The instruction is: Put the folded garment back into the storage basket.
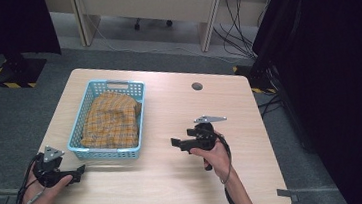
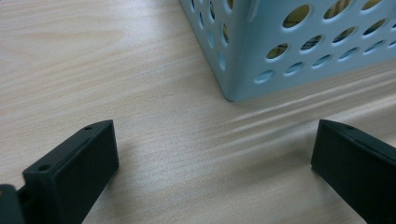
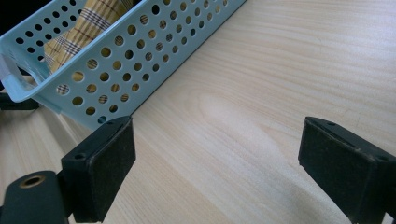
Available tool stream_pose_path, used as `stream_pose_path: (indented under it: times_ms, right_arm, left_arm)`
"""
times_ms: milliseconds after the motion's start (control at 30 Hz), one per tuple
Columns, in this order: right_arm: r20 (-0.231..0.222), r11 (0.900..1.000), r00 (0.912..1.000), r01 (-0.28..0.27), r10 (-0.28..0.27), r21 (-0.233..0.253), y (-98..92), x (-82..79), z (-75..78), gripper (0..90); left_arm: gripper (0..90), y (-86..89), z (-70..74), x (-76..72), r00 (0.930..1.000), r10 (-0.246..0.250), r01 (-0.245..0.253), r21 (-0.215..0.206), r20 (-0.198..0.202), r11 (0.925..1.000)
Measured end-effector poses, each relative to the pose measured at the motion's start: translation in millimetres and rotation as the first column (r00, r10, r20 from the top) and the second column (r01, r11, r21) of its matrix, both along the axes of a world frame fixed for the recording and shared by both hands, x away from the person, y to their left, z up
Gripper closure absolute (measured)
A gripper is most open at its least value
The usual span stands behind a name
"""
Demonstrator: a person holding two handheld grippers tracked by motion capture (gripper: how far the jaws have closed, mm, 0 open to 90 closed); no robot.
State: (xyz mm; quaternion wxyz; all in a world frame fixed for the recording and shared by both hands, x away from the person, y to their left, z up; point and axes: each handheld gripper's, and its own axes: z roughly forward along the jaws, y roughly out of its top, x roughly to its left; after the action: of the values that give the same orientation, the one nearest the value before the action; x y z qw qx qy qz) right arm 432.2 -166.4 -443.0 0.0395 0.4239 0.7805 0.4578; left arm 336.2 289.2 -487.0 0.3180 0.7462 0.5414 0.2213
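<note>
Two grippers sit low at the near side of the table, and neither has anything between its jaws; my left gripper is spread wide just off the basket's near left corner, and my right gripper is likewise spread, a little to the right of the basket's right wall, aimed towards it. I judge the main risk to be the basket itself; it looks like light perforated plastic, so if I drive either jaw into a wall I expect it to slide or skew across the smooth wood rather than stay put. A second risk is the cloth; if I pinch only a top fold, it may unfurl and drag over the rim, tipping the basket as it lifts. My left gripper's near jaw rides close to the tabletop, so a careless push could scrape it.

Inside the pale blue basket lies one yellow plaid cloth, loosely folded, filling most of the floor and mounded about as high as the rim; nothing else seems to be in there.
</note>
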Motion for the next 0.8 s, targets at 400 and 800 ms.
stream_pose_path:
  times_ms: [400,800]
  right_arm:
    - [-0.005,1.0,1.0,0.003,-0.003,-0.008,-7.0,-5.5,-3.5,11.7]
    - [0.001,1.0,0.9998,0.019,-0.019,-0.018,-18.7,-11.9,-5.1,11.7]
  left_arm:
    - [0.0,0.0,0.0,0.0,1.0,0.0,0.0,0.0,0.0,1.0]
    - [0.0,0.0,0.0,0.1,1.0,0.0,0.0,0.0,0.0,1.0]
